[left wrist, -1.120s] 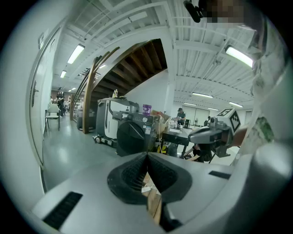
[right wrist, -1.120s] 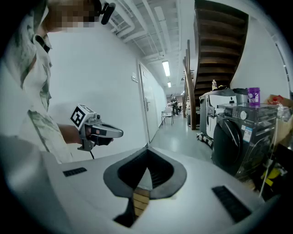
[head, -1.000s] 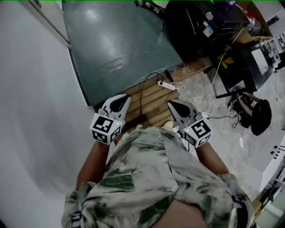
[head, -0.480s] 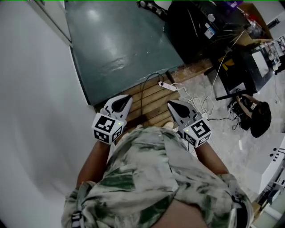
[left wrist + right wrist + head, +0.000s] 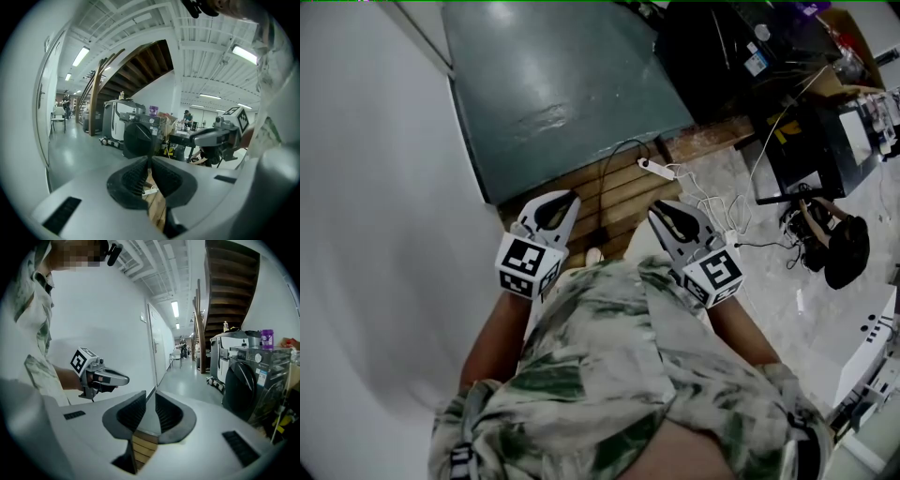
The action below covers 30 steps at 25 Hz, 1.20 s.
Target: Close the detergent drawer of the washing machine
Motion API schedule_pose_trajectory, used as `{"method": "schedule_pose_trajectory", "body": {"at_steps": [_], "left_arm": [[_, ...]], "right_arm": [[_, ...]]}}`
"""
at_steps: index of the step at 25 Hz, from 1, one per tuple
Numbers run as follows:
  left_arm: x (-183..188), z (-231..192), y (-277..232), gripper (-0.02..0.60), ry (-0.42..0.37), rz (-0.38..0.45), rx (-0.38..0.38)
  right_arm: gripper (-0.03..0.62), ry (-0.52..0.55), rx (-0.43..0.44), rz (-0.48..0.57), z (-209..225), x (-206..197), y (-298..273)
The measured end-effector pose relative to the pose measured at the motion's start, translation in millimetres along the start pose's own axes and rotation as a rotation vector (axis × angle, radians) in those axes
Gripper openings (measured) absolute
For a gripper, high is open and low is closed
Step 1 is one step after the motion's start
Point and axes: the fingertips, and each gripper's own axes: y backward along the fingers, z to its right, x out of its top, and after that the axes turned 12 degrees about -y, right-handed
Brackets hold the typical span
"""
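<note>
Left gripper (image 5: 149, 157): fingers (image 5: 131, 178) clenched tip to tip, with nothing between them.
Right gripper (image 5: 150, 393): fingers (image 5: 130, 413) have just been opening and are now released, with a narrow empty gap.
Posture: both grippers are low at the person's waist, lower centre of the head view, above a wooden pallet (image 5: 619, 187).
Task's thing: washing machine (image 5: 243, 387), a dark front-loader at the right of the right gripper view, well apart from both grippers; its detergent drawer is too small to make out.
Step in hand: judged to be the approach, as nothing is touched.
Doing it well: close in, locate the drawer front, then push squarely along its slide. An off-centre push may jam it.
</note>
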Motion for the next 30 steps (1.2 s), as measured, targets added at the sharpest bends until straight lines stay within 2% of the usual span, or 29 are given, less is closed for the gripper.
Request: {"method": "schedule_pose_trajectory", "body": {"at_steps": [4, 6, 8, 13, 17, 20, 22, 27, 30], "left_arm": [[-4.0, 3.8, 14.2, 0.026, 0.026, -0.004, 0.01], [0.7, -7.5, 8.2, 0.026, 0.036, -0.01, 0.016], [4.6, -22.5, -3.5, 0.026, 0.044, -0.035, 0.034], [-14.0, -53.0, -7.1, 0.026, 0.068, -0.045, 0.079], [-8.3, -101.6, -41.9, 0.025, 0.117, -0.065, 0.095], [26.0, -143.7, -80.6, 0.023, 0.146, -0.068, 0.108], [57.4, -169.2, -100.1, 0.023, 0.139, -0.075, 0.113], [125.1, -224.6, -129.2, 0.023, 0.112, -0.053, 0.132], [161.8, -244.0, -134.0, 0.023, 0.104, -0.037, 0.139]], "right_arm": [[0.09, 0.006, 0.008, 0.008, -11.1, 5.7, -2.9], [0.164, 0.01, 0.003, 0.007, -1.2, 18.9, -15.8], [0.182, 0.004, 0.006, 0.006, 18.1, 34.3, -33.0], [0.187, 0.006, 0.03, 0.039, 40.3, 43.7, -83.0], [0.183, 0.002, 0.06, 0.034, 86.4, 74.0, -139.1], [0.175, -0.025, 0.073, 0.036, 129.4, 117.9, -175.4], [0.168, -0.024, 0.082, 0.038, 149.0, 153.0, -195.6], [0.161, -0.004, 0.108, 0.026, 181.3, 224.3, -233.4], [0.159, 0.01, 0.119, 0.017, 189.2, 258.9, -243.3]]}}
